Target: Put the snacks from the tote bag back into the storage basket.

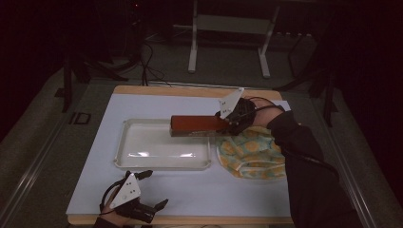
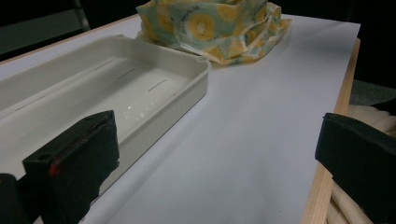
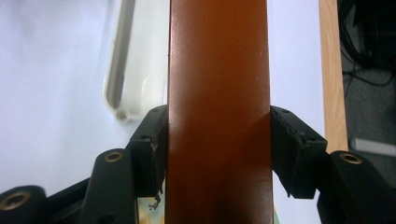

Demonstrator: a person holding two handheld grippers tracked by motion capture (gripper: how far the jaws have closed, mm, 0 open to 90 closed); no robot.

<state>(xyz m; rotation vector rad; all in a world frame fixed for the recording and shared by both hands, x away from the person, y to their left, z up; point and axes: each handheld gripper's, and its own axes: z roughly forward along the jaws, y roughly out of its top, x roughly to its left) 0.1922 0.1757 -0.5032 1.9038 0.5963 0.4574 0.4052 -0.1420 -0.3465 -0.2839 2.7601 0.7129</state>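
Your right claw (image 1: 227,122) clamps one end of a brown block (image 1: 197,124), holding it level above the far rim of the white tray (image 1: 124,156). Your left claw (image 1: 151,190) rests wide open and empty near the table (image 1: 247,199) front edge.

Glossy white plastic tray (image 1: 142,154); smooth, semi-gloss reddish-brown block (image 1: 197,124); soft printed yellow cloth (image 1: 254,154); matt white sheet (image 1: 190,190) over wooden table (image 2: 322,186).

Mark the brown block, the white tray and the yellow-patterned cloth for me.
brown block (image 1: 192,124): high view, middle of its top face.
white tray (image 2: 198,74): left gripper view, its near corner rim.
yellow-patterned cloth (image 1: 252,154): high view, middle of the crumpled fabric.
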